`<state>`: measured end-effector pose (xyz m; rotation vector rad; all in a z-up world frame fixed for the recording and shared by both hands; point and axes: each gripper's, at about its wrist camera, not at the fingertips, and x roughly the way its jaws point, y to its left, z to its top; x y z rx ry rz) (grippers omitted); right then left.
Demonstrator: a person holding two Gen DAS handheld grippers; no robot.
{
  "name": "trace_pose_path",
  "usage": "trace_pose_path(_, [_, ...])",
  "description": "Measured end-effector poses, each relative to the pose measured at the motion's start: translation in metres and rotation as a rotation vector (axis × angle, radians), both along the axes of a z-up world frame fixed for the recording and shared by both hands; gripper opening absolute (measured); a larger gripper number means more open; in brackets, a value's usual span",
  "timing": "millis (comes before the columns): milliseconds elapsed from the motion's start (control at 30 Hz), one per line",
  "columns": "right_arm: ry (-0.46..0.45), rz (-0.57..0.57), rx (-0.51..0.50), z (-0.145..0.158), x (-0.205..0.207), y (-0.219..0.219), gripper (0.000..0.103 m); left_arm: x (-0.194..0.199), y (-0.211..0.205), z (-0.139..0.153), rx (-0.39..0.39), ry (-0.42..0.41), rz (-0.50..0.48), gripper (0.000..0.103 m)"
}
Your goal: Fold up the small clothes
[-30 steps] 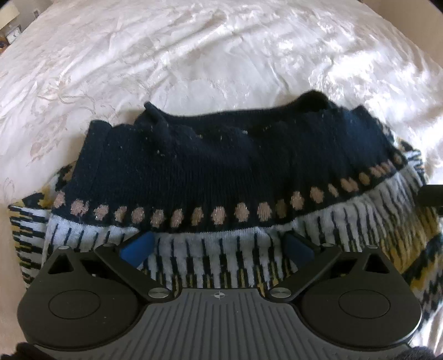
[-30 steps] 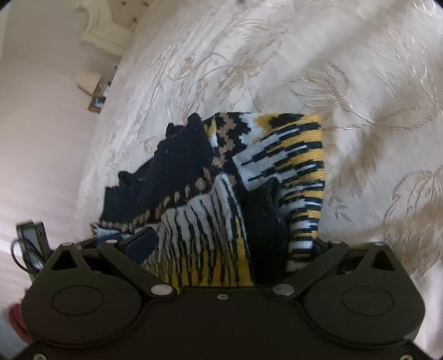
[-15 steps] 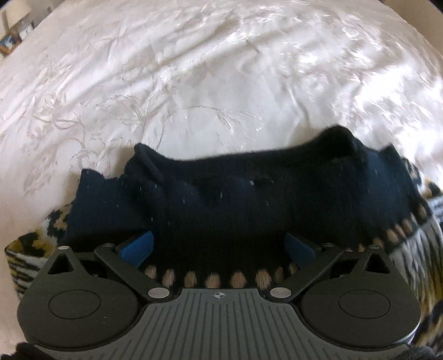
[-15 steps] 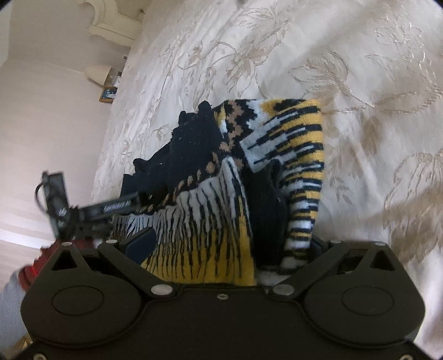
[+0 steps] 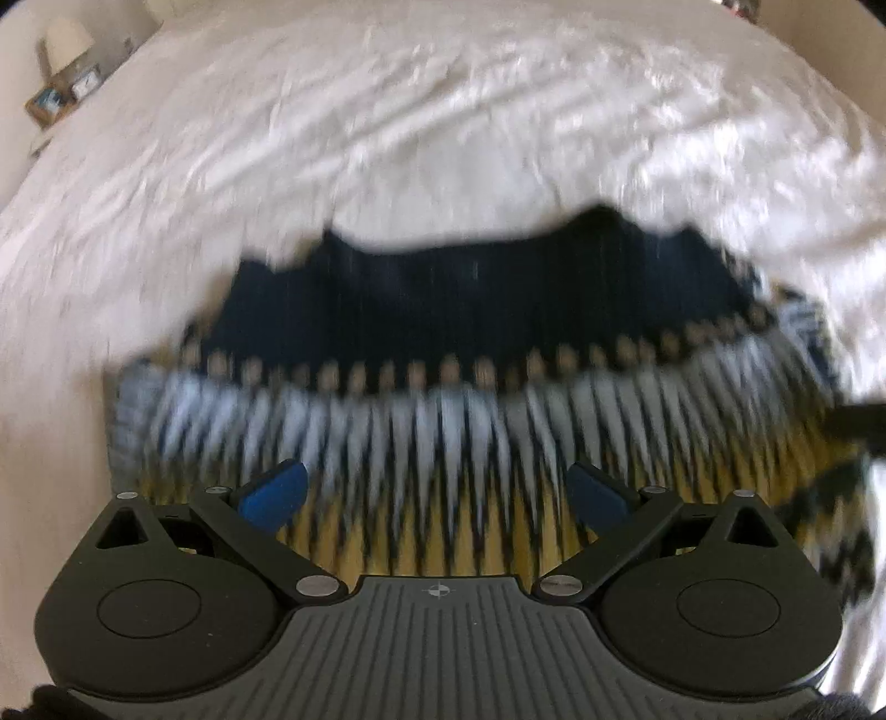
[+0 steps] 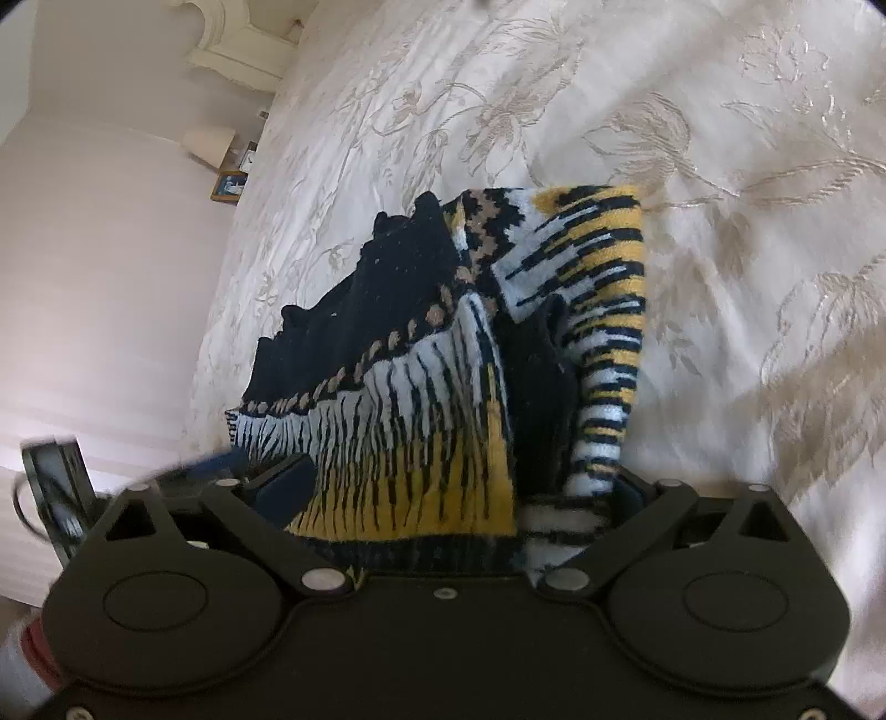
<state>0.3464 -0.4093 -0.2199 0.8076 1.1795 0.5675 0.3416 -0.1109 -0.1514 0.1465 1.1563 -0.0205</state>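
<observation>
A small knitted sweater, navy at the top with tan dots and white, black and yellow patterning, lies folded on a white embroidered bedspread. My left gripper is open just above its patterned part, blue pads wide apart; this view is motion-blurred. The sweater also fills the right wrist view, a folded sleeve along its right side. My right gripper is open with the sweater's near edge lying between its fingers. The left gripper shows blurred at the left edge.
The bedspread stretches all around the sweater. A small bedside stand with a lamp and a picture frame sits beyond the bed's far left corner. The lamp and a white carved headboard show in the right wrist view.
My left gripper has pulled back and lifted from the sweater, so more of the patterned part shows. My right gripper has hardly moved. The sweater stays folded on the bed.
</observation>
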Motion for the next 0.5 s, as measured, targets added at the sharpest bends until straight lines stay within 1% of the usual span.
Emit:
trace_pose_path(33, [-0.001,0.0,-0.011,0.001,-0.001,0.0,0.091,-0.003,0.0,-0.005,-0.004,0.017,0.006,0.101])
trace_pose_path(67, [0.0,0.001,-0.028,0.003,-0.002,0.0,0.081,-0.006,0.0,-0.01,-0.008,0.037,0.002,0.101])
trace_pose_path(100, [0.002,0.001,-0.05,0.004,-0.002,0.0,0.068,-0.007,0.0,-0.017,-0.015,0.06,-0.006,0.101])
trace_pose_path(133, [0.007,-0.001,-0.081,0.005,-0.002,0.001,0.062,-0.007,0.002,-0.025,-0.032,0.092,-0.008,0.102])
trace_pose_path(167, [0.015,-0.003,-0.112,0.005,-0.002,0.002,0.051,-0.009,0.005,-0.029,-0.047,0.105,0.004,0.102])
trace_pose_path(200, [0.026,-0.008,-0.14,0.006,-0.002,0.001,0.041,-0.009,0.008,-0.027,-0.061,0.1,0.016,0.101])
trace_pose_path(233, [0.03,-0.015,-0.156,0.008,-0.002,0.001,0.04,-0.009,0.011,-0.021,-0.077,0.09,0.023,0.101])
trace_pose_path(300, [0.022,-0.034,-0.167,0.014,-0.004,0.001,0.034,-0.015,0.017,-0.005,-0.118,0.054,0.023,0.101])
trace_pose_path(433, [-0.007,-0.063,-0.19,0.039,-0.008,0.009,0.032,-0.04,0.039,0.031,-0.182,-0.014,0.014,0.101])
trace_pose_path(500, [-0.03,-0.072,-0.195,0.056,-0.008,0.02,0.031,-0.054,0.053,0.044,-0.204,-0.045,0.019,0.101])
